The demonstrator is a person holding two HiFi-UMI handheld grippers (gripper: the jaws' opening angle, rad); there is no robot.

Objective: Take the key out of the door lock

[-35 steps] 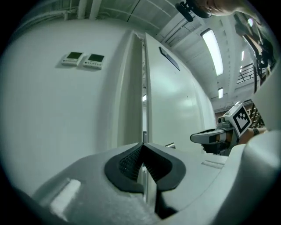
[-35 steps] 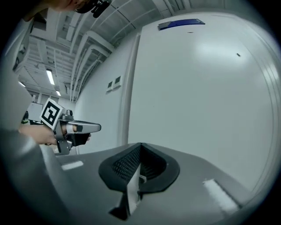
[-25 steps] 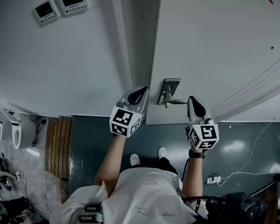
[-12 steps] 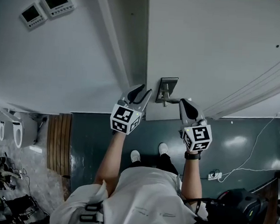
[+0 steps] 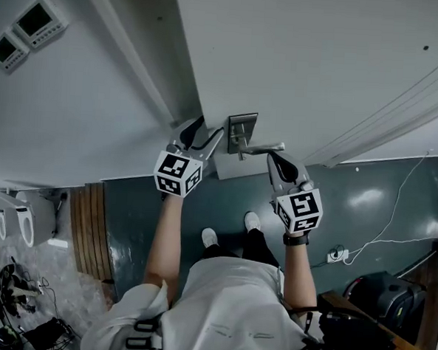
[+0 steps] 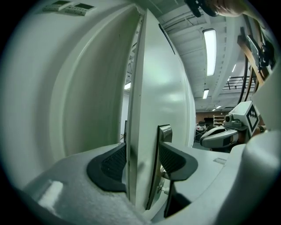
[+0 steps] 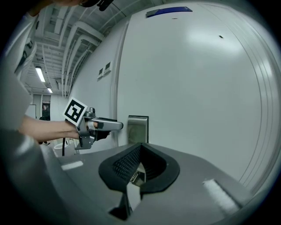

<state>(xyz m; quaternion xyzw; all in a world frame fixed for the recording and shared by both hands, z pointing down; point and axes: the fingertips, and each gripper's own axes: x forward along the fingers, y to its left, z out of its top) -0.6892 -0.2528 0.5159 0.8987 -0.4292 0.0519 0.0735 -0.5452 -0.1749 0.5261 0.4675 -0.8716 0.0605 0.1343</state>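
- White door (image 5: 322,58) fills the upper right of the head view. It stands ajar, and its narrow edge (image 6: 137,110) faces the left gripper's camera.
- Pale wall (image 5: 75,110) lies left of the door, with two small control panels (image 5: 20,33) mounted high on it.
- Dark green floor (image 5: 365,209) runs below, with a white cable (image 5: 393,233) trailing across it at the right.
- Person in a white top (image 5: 226,304) stands facing the door with both arms raised towards the lock.
- Left gripper (image 5: 204,135) is at the door's edge. Its jaws have just been opening and now stand wide apart, one pad on each side of the door leaf. The right-hand pad (image 6: 173,158) is just beside the lock plate. Whether the pads press on the door I cannot tell; it looks like a loose straddle.
- Right gripper (image 5: 273,158) is just below the lever, jaws closed together, pointing at the door face. It is near the lock but apart from the plate.
- Brushed-metal lock plate (image 5: 242,126) is upright on the door face, close to the edge.
- Lever handle (image 5: 263,147) sticks out from the plate towards the right gripper.
- Key: not plainly seen in any view. A small bright metal bit (image 7: 135,176) shows in the slit under the right gripper's closed pads; it is too small to say whether this is the key.
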